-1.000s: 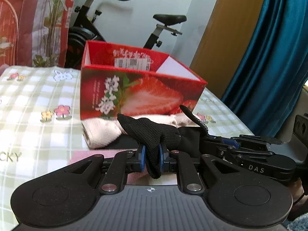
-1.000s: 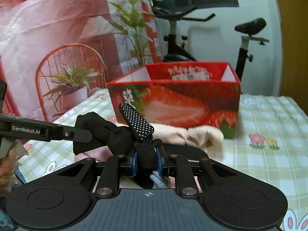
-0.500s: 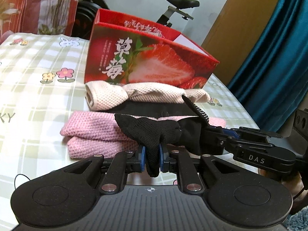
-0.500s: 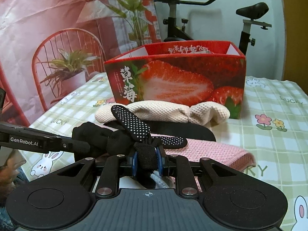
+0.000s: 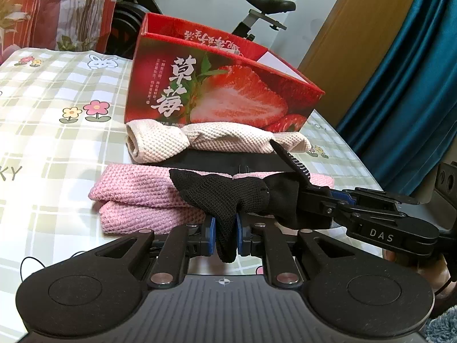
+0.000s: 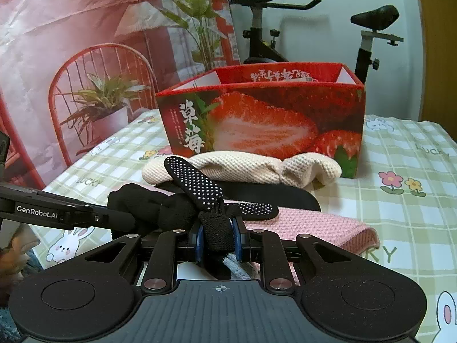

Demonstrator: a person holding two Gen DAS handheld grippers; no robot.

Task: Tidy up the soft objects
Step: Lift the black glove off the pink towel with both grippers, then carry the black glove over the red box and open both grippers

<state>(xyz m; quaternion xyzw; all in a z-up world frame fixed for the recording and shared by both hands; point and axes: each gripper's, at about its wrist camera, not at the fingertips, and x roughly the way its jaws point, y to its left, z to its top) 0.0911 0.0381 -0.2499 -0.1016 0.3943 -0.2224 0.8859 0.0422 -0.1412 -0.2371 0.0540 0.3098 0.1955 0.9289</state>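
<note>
Both grippers hold one black knit glove (image 5: 228, 194) with white grip dots (image 6: 197, 183) between them, just above the table. My left gripper (image 5: 225, 233) is shut on one end of it; my right gripper (image 6: 218, 235) is shut on the other end. Under and behind the glove lies a folded pink towel (image 5: 134, 197), also in the right wrist view (image 6: 314, 223). Behind that are a black cloth (image 5: 217, 160) and a cream towel (image 5: 200, 140). An open red strawberry box (image 5: 217, 91) stands at the back.
The table has a checked green cloth with flowers and rabbits (image 5: 57, 114). An exercise bike (image 6: 285, 28), a red chair with a plant (image 6: 100, 100) and a blue curtain (image 5: 414, 85) stand beyond the table edges.
Both grippers have drawn back and lowered with the glove; the box and towels now look farther off and the pink towel has come into view.
</note>
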